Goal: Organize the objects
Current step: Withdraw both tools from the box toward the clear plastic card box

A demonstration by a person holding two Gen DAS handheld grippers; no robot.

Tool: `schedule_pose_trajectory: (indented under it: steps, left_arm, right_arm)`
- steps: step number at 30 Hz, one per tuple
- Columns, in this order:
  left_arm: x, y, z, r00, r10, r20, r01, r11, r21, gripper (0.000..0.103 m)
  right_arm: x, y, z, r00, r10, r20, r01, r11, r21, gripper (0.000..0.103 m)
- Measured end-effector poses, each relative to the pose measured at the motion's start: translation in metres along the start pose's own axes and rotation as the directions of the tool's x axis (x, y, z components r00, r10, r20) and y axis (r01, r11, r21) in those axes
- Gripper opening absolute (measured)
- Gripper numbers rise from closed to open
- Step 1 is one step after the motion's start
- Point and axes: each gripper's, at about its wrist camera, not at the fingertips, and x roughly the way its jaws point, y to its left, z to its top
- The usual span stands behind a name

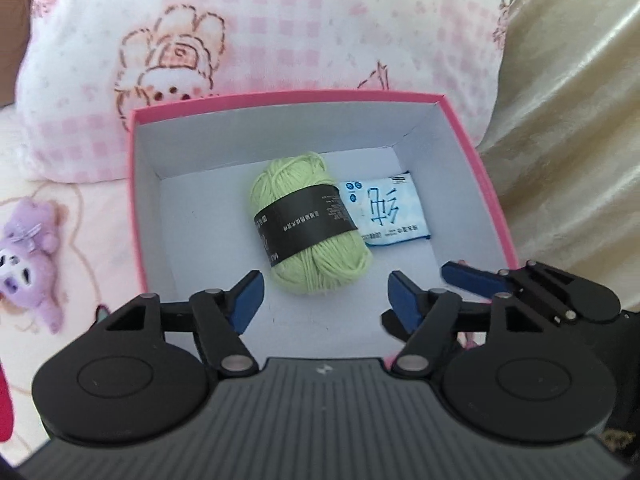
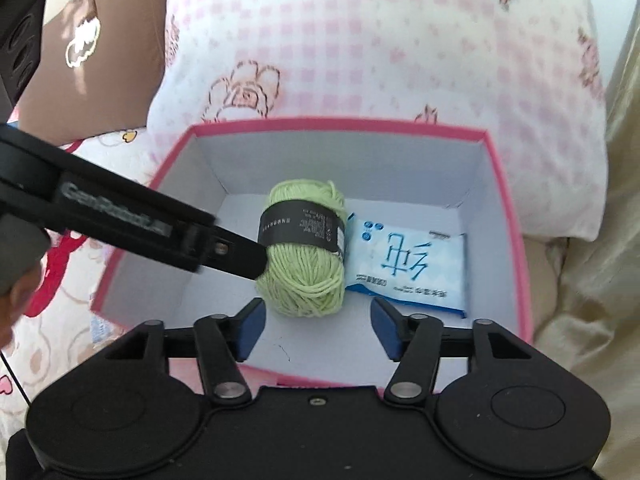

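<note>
Left wrist view is filled by a pink-checked pillow (image 1: 280, 20), against which a pink box (image 1: 472, 152) is set. Green yarn (image 1: 308, 220) is laid mid-floor in the box, touching a blue tissue pack (image 1: 388, 210) on its right. Left gripper (image 1: 326, 300) and right gripper (image 2: 318, 326) are both held wide apart, empty, over the box's near edge. A purple plush (image 1: 28, 264) is seen outside, left.
</note>
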Motion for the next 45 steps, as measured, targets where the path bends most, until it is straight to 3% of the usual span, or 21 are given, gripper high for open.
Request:
schedule_pose_trajectory:
  steps: [3,6,10,21,26,35,40,45]
  left_arm:
    - [-0.024,0.004,-0.009,1.0,-0.008,-0.005,0.008,0.999,0.038,0.068]
    - [-0.047,0.005,-0.02,1.0,0.02,-0.017,-0.019,0.998,0.055,0.068]
    - [-0.072,0.004,-0.034,0.997,-0.013,-0.078,0.017,0.999,0.043,0.068]
    - [-0.123,0.004,-0.065,0.998,0.018,-0.054,-0.015,0.998,0.058,0.071]
    - [-0.135,0.007,-0.073,0.998,0.04,-0.041,-0.037,0.997,0.069,0.071]
    - [-0.173,0.033,-0.093,0.995,0.088,-0.044,-0.086,0.995,0.044,0.072]
    - [-0.198,0.051,-0.105,0.991,0.13,-0.027,-0.129,0.991,0.03,0.072]
    - [-0.215,0.065,-0.113,0.987,0.162,0.0,-0.162,0.986,0.034,0.075]
  right_arm:
    - [-0.015,0.006,-0.002,0.997,-0.073,0.0,0.073,0.997,-0.03,0.065]
    - [-0.029,0.014,-0.003,0.998,-0.055,0.009,0.055,0.997,-0.051,0.065]
    - [-0.044,0.029,-0.005,0.999,-0.038,0.012,0.039,0.995,-0.094,0.068]
    - [-0.083,0.066,-0.019,1.0,-0.023,-0.011,0.02,0.985,-0.174,0.07]
    - [-0.101,0.081,-0.025,1.0,-0.013,0.016,0.015,0.981,-0.194,0.078]
    - [-0.121,0.104,-0.026,0.997,0.071,0.006,-0.068,0.977,-0.201,0.078]
    - [-0.116,0.112,-0.023,0.981,0.191,-0.033,-0.194,0.97,-0.148,0.079]
    - [-0.11,0.13,-0.024,0.973,0.227,-0.05,-0.232,0.955,-0.185,0.082]
